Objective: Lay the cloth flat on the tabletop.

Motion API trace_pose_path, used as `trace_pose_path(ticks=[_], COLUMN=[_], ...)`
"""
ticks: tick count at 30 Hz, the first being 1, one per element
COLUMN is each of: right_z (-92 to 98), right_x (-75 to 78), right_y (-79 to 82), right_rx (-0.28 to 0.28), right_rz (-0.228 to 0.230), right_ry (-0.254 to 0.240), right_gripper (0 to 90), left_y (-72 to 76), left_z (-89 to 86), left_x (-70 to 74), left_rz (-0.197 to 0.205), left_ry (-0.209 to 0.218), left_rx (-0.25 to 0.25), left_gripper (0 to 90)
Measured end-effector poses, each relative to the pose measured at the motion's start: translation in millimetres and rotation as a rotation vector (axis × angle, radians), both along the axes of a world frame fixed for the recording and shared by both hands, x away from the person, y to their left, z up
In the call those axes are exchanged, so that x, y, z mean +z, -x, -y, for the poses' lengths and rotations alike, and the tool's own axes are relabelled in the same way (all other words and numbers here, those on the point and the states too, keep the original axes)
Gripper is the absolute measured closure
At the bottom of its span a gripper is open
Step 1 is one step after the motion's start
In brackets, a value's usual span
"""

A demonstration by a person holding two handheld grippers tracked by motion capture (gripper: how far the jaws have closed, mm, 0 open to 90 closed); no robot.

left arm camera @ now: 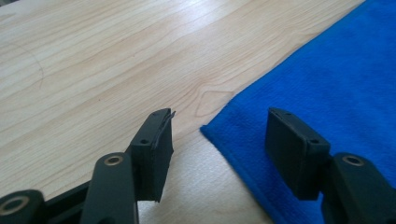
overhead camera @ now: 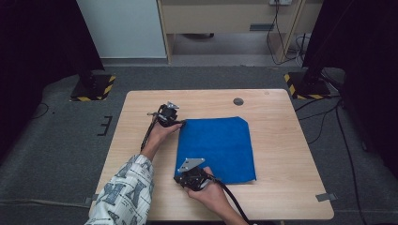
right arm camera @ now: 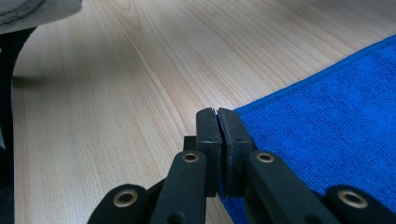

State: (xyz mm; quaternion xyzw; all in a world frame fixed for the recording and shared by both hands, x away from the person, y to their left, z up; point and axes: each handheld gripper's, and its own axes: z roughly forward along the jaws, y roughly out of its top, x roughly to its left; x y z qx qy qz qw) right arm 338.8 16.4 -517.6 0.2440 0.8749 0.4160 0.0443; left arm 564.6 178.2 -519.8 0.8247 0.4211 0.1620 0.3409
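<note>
Blue towel (overhead camera: 217,149) lies flat, centre-right on the light wood-grain table (overhead camera: 277,197): terry-like nap, stitched hem, roughly square, with its far right corner clipped at an angle. The table has a matte laminate look, and a small round grey cap (overhead camera: 238,101) sits beyond the towel's far edge.

Left gripper (overhead camera: 174,123) is at the towel's far left corner. In the left gripper view its jaws stand spread, with the corner (left arm camera: 219,133) lying between them, flat on the table; the pads are not pressing it. The left pad's (left arm camera: 156,149) facing looks frayed or peeling at the tip.

Right gripper (overhead camera: 184,177) is at the towel's near left corner. Its jaws are pressed together with a sliver of blue hem pinched between the pads (right arm camera: 217,122).

How much cloth is inside that pinch is hard to make out, since the jaws hide it. The person's patterned sleeve (overhead camera: 124,197) is cut off at the bottom edge, and so is the right forearm. The dark object at the left edge of the right gripper view is too blurred to identify.
</note>
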Motion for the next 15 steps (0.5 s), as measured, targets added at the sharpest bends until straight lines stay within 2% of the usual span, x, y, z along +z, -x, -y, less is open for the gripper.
trace_pose_path(ticks=[3,9,15], right_z=[0.3,-1.8,-1.7], right_x=[0.1,-0.4,-0.2], right_y=[0.3,2.1,2.2], right_rx=[-0.001,0.008,0.006], right_rz=[0.000,-0.003,-0.004], right_ry=[-0.001,0.001,0.000], right_gripper=[88.2,88.2,88.2], left_y=[-1.8,-4.6,-2.2], left_z=[-0.3,-1.2,1.5], left_x=[-3.3,-7.9,-8.2], left_rz=[0.000,-0.019,-0.007], left_ry=[-0.010,0.004,-0.008], left_rx=[0.008,0.006,0.003], left_gripper=[42.7,41.9,45.8])
